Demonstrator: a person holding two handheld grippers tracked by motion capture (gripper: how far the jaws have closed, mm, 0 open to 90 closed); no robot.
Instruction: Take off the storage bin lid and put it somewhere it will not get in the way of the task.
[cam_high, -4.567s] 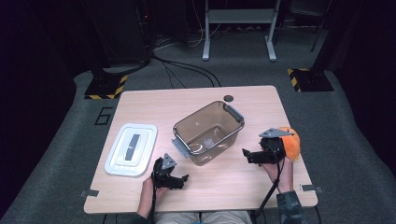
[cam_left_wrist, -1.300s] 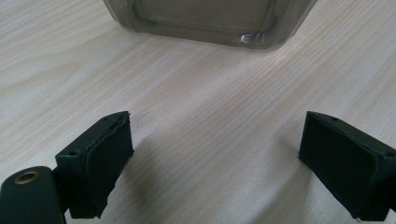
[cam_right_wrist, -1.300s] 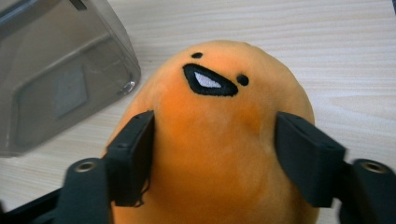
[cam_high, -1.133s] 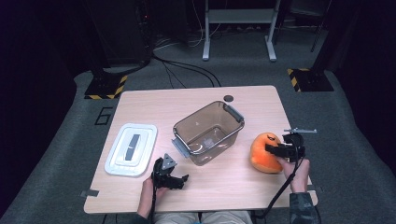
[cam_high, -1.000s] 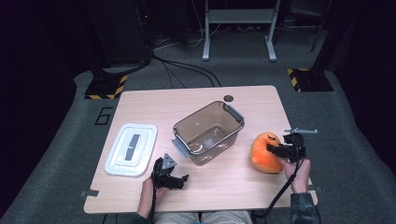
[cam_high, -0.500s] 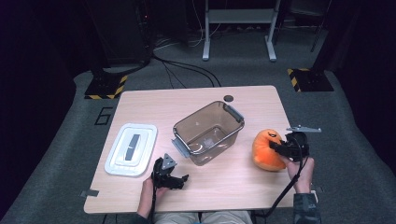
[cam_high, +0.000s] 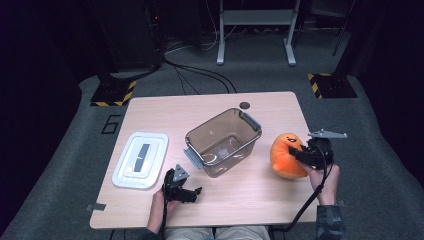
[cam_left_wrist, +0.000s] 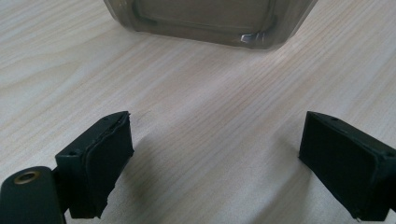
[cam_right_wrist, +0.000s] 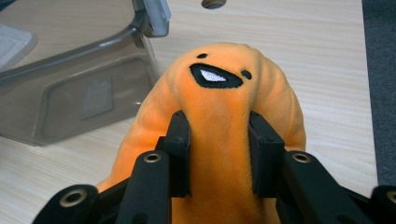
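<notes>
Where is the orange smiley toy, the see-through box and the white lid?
Orange toy (cam_right_wrist: 219, 100), right gripper view, just below its mouth.
See-through box (cam_high: 248, 120), high view, grey handle.
White lid (cam_high: 141, 159), high view, its middle.

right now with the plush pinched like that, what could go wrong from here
1. The right hand-held gripper pinches only a narrow fold of the orange plush toy, so the soft fabric may slip out when lifted.
2. The clear bin stands close beside the toy; a swing toward it could knock its rim or handle.
3. The left hand-held gripper rests open near the bin's front, where it could block or nudge the bin.
</notes>
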